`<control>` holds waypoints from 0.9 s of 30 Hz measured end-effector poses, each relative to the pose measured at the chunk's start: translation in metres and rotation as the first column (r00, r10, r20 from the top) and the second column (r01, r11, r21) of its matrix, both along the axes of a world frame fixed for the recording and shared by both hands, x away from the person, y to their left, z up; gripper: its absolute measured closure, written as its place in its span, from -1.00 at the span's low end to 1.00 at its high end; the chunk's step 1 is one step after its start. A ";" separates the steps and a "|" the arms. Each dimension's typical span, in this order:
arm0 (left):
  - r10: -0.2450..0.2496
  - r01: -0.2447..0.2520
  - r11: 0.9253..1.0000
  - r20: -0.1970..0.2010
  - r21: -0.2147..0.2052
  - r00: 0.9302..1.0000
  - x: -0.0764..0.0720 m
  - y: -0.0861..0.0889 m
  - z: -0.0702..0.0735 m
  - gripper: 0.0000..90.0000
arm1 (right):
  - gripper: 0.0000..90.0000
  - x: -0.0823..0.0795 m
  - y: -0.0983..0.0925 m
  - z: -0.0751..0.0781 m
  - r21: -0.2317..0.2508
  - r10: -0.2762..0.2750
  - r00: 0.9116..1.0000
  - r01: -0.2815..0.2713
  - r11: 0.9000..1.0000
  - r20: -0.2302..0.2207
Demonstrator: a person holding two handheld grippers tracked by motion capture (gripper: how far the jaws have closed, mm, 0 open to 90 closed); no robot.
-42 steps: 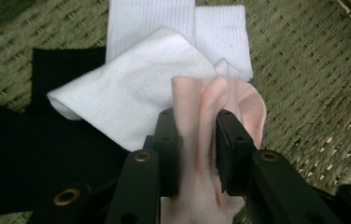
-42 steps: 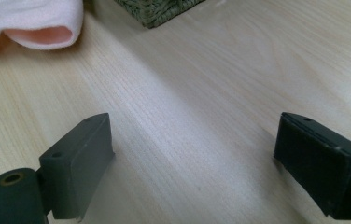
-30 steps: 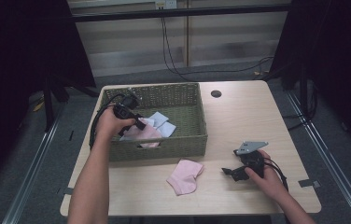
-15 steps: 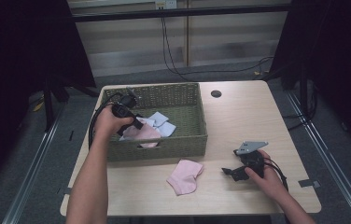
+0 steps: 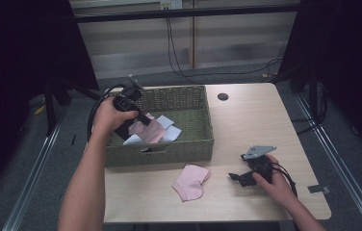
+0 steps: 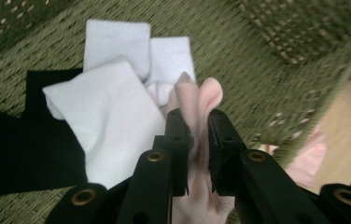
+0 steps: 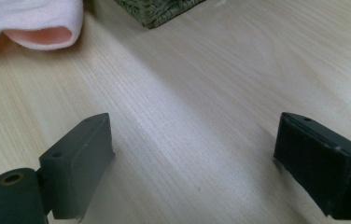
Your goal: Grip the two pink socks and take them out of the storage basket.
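A light wooden table (image 5: 246,125) carries a green woven basket (image 5: 188,147) on its left half. Just in front of the basket lies a pink sock (image 5: 189,182). Beyond the basket's far right corner sits a dark round grommet (image 5: 223,96).

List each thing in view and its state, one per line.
left gripper: shut on a pink sock, lifted in the basket
pink sock: pinched, hanging
white socks: lying in the basket
basket: open, on the table
second pink sock: crumpled on the table
right gripper: open, low over the table
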State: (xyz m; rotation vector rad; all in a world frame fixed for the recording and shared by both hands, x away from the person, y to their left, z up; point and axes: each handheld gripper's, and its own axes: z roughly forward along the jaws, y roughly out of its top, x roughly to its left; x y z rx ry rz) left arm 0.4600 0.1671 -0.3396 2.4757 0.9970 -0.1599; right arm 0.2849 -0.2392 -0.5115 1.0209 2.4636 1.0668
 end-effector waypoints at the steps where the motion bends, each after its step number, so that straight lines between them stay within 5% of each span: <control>1: 0.000 0.000 1.000 0.002 -0.002 1.000 -0.001 -0.001 0.004 0.77 | -0.76 0.000 0.000 0.000 0.000 0.000 1.000 0.000 1.000 0.000; 11: -0.013 0.013 0.999 -0.008 -0.043 1.000 -0.012 -0.010 0.035 0.77 | -0.76 0.000 0.000 0.000 -0.001 0.001 1.000 -0.001 1.000 0.002; 27: -0.104 0.107 0.989 0.029 -0.102 0.994 -0.041 -0.029 0.087 0.77 | -0.76 0.000 0.000 0.000 -0.001 0.001 1.000 -0.001 1.000 0.001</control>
